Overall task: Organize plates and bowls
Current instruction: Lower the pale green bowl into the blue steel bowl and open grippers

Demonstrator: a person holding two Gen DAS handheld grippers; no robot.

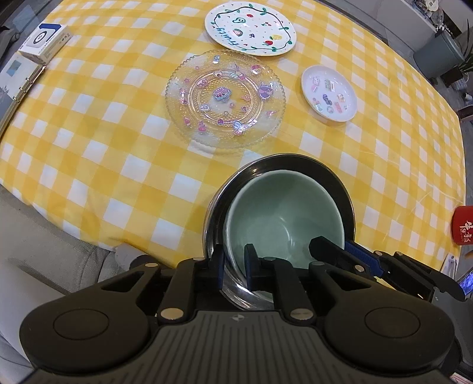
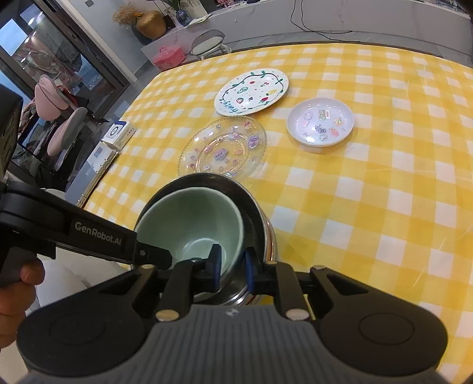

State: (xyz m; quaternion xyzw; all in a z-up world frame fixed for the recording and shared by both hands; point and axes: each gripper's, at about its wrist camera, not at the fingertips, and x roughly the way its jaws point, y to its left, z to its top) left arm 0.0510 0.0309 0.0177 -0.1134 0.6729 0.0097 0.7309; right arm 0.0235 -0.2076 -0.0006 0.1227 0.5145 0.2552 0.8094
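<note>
A pale green bowl point(image 1: 278, 212) point(image 2: 189, 218) sits nested inside a steel bowl point(image 1: 295, 162) point(image 2: 251, 201) near the front edge of the yellow checked table. My left gripper point(image 1: 235, 265) straddles the near walls of both bowls, one finger outside the steel bowl and one inside the green one, with slim gaps at the pads. My right gripper point(image 2: 233, 265) straddles the opposite side the same way, its pads slightly off the walls. Beyond lie a clear glass plate point(image 1: 224, 97) point(image 2: 221, 147), a white plate with fruit drawings point(image 1: 249, 28) point(image 2: 251, 91) and a small white dish point(image 1: 328, 93) point(image 2: 320, 122).
A white and blue box point(image 1: 44, 41) and a ring binder point(image 1: 17, 85) lie at the table's left edge. A red object point(image 1: 462, 226) sits at the right edge. Chairs point(image 2: 65, 130) stand beyond the table's left side. A hand point(image 2: 20, 283) holds the left gripper's handle.
</note>
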